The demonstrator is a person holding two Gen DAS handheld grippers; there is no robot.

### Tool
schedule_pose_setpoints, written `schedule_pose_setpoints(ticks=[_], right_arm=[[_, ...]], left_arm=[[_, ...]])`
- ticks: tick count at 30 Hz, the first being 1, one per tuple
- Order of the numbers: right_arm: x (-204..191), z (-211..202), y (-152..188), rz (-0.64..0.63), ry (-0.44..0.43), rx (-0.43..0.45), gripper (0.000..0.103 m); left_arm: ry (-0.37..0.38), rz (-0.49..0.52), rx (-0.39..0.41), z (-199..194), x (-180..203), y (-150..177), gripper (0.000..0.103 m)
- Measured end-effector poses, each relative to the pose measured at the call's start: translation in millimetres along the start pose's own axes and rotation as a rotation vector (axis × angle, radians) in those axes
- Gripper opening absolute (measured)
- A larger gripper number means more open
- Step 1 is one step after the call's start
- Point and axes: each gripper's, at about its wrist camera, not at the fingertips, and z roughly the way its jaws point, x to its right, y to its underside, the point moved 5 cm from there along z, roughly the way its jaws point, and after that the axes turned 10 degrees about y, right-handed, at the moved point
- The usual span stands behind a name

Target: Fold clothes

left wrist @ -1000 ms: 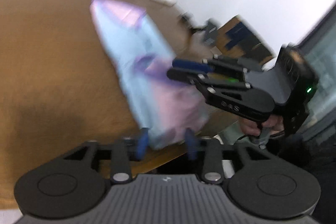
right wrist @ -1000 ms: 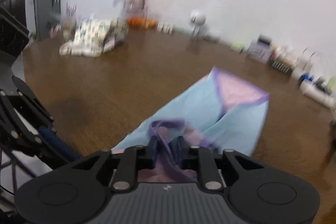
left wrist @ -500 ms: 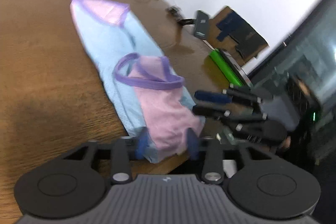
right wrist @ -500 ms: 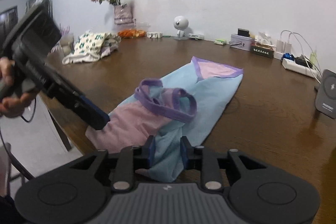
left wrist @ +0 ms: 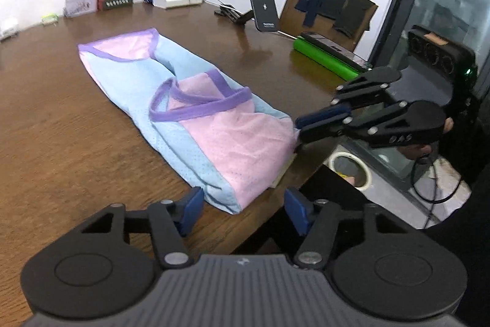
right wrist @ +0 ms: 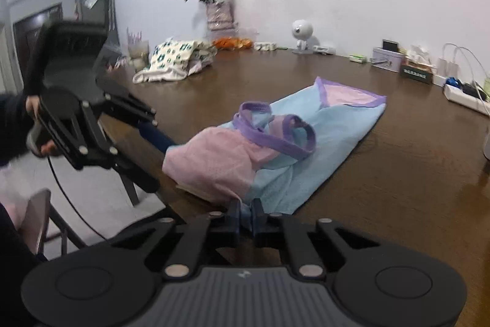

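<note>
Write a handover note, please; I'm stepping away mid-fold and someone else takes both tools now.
Right hand-held gripper: shut on the near corner of the vest, jaws just closed.
Left hand-held gripper: open, at the vest's other near corner, gripping nothing.
The vest lies lengthwise on the table, near end at the edge.
Done: sides folded in.
Left: grip the left corner, fold away.

Even, soft indoor light; fisheye bending at the edges, slight motion blur.

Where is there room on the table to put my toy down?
Bare wood on the table between the blue-pink garment and the white power strip. More between the garment and the patterned clothes pile. The back wall edge is crowded.
</note>
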Motion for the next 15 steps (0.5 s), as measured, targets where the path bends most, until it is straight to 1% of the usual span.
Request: schedule_pose_setpoints(ticks=[1, 2, 4, 5, 6, 8, 9, 10, 11, 12, 13, 14, 15], right_arm=[[2.0, -2.7, -0.8, 0.008, 0.009, 0.013, 0.013], [3.3, -3.8, -1.8, 0.011, 0.015, 0.025, 0.023], [2.4, 0.2, -3.4, 0.000, 0.021, 0.039, 0.034], [1.3, 3.3, -4.2, -0.010, 0.023, 0.043, 0.034], [-0.4, 7.6, -4.0, -0.020, 0.020, 0.036, 0.033], [-5.5, 15.8, -1.4, -0.048, 0.005, -0.008, 0.029], [-7.9, 13.3, -2.1, -0.068, 0.002, -0.003, 0.029], [-8.7, 8.7, -4.9, -0.077, -0.014, 0.002, 0.028], [-6.6, 3.6, -9.0, -0.069, -0.030, 0.012, 0.030], [-1.5, -0.2, -14.7, -0.050, -0.041, 0.028, 0.033], [5.5, -2.8, -21.9, -0.022, -0.050, 0.045, 0.039], [12.6, -3.3, -29.1, 0.009, -0.057, 0.057, 0.039], [19.2, 1.1, -35.6, 0.040, -0.066, 0.055, 0.039]], left_arm=[[-0.012, 0.013, 0.001, 0.6, 0.7, 0.4, 0.060], [-0.016, 0.038, -0.007, 1.5, 2.3, 0.6, 0.060], [-0.024, 0.089, -0.023, 3.2, 5.7, 0.9, 0.057], [-0.027, 0.115, -0.030, 4.1, 7.3, 1.0, 0.045], [-0.030, 0.122, -0.037, 4.2, 6.7, 0.1, 0.038], [-0.028, 0.112, -0.058, -1.7, 1.6, 0.4, 0.038], [-0.015, 0.095, -0.044, -11.0, -0.4, -1.6, 0.038], [-0.001, 0.076, -0.030, -20.6, -2.4, -3.8, 0.039], [0.025, 0.050, 0.016, -32.9, -2.7, -10.2, 0.046], [0.052, 0.029, 0.067, -42.4, -0.8, -17.6, 0.057], [0.081, 0.017, 0.116, -46.0, 3.0, -26.2, 0.061], [0.110, 0.007, 0.166, -49.6, 6.9, -34.9, 0.065], [0.120, 0.013, 0.158, -41.0, 10.8, -38.6, 0.065]])
